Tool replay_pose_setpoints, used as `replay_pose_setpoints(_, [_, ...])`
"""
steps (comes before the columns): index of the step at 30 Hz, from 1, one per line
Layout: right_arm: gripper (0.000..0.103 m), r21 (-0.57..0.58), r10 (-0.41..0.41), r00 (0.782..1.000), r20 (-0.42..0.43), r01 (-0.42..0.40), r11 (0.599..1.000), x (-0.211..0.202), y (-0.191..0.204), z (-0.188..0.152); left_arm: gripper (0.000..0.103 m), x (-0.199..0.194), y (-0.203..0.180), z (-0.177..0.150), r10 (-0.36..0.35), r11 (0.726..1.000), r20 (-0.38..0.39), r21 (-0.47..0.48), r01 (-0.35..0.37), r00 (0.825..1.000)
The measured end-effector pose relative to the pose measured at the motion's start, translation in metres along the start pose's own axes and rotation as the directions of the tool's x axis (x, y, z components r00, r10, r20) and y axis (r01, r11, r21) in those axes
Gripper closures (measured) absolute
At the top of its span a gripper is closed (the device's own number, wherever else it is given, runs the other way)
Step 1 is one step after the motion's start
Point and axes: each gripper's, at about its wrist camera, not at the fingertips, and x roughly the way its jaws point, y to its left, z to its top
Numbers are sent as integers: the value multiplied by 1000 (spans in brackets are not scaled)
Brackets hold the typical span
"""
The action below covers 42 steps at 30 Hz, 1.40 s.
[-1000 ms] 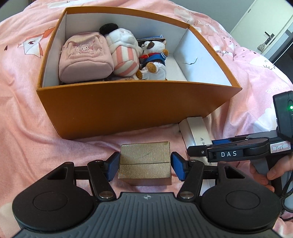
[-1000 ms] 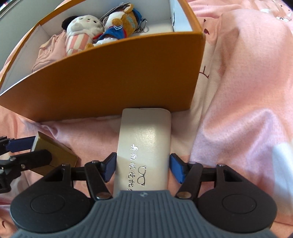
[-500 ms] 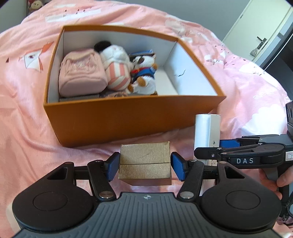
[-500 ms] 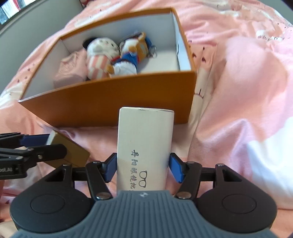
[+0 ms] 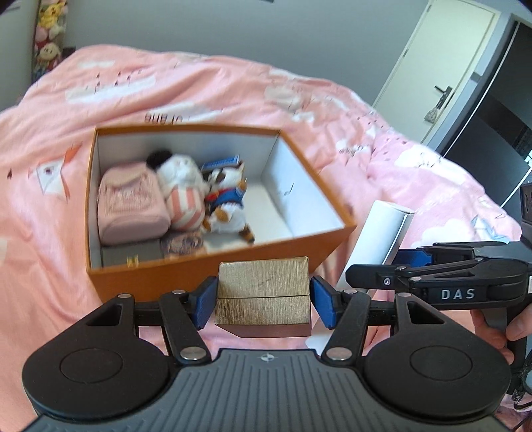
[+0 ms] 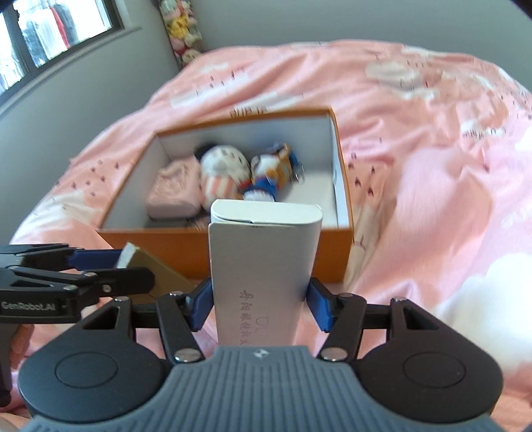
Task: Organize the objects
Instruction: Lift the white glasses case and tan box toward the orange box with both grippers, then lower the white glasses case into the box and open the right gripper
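Note:
My left gripper (image 5: 262,304) is shut on a small gold box (image 5: 262,289), held in the air in front of the orange storage box (image 5: 212,277). My right gripper (image 6: 259,302) is shut on a long white glasses case (image 6: 264,266), tilted up toward the same orange box (image 6: 342,259). Inside it lie a pink mini backpack (image 5: 129,206), a striped plush (image 5: 184,196) and a sailor plush (image 5: 229,206). In the left wrist view the right gripper (image 5: 412,266) and its white case (image 5: 382,236) show at the right. In the right wrist view the gold box (image 6: 156,275) shows at the left.
The orange box sits on a pink printed duvet (image 5: 166,89) that covers the whole bed. The box floor at its right side (image 5: 266,212) is bare white. A door (image 5: 442,63) stands beyond the bed at the right; a window (image 6: 50,30) and soft toys (image 6: 181,33) are at the back.
Both grippers have risen with their loads off the duvet. The orange box now looks smaller and lower, and more of its inside shows.

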Motion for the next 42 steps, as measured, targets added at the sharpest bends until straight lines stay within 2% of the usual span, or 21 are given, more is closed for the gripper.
replay_pose_setpoints(9, [41,-69,60,989,138,-51,996,-46,14,44,34,-15,0,43,-16,1000,94,26,13,995])
replay_pose_setpoints(17, [41,-109,50,979,196,-29,994,-35,18,90,34,-2,17,68,37,999,130,14,-39,991])
replay_pose_setpoints(23, [41,-138,-24,989,144,44,989,8,14,111,34,9,40,75,70,998,117,2,-71,991])
replay_pose_setpoints(30, [41,-153,-90,996,16,91,984,59,6,115,34,32,49,79,62,998,73,15,-64,995])
replay_pose_setpoints(37, [41,-219,-176,977,-123,146,965,105,7,110,34,53,55,80,54,998,40,35,-56,998])
replay_pose_setpoints(42, [41,-213,-221,959,-179,181,960,132,1,111,34,62,63,84,55,998,24,32,-55,998])
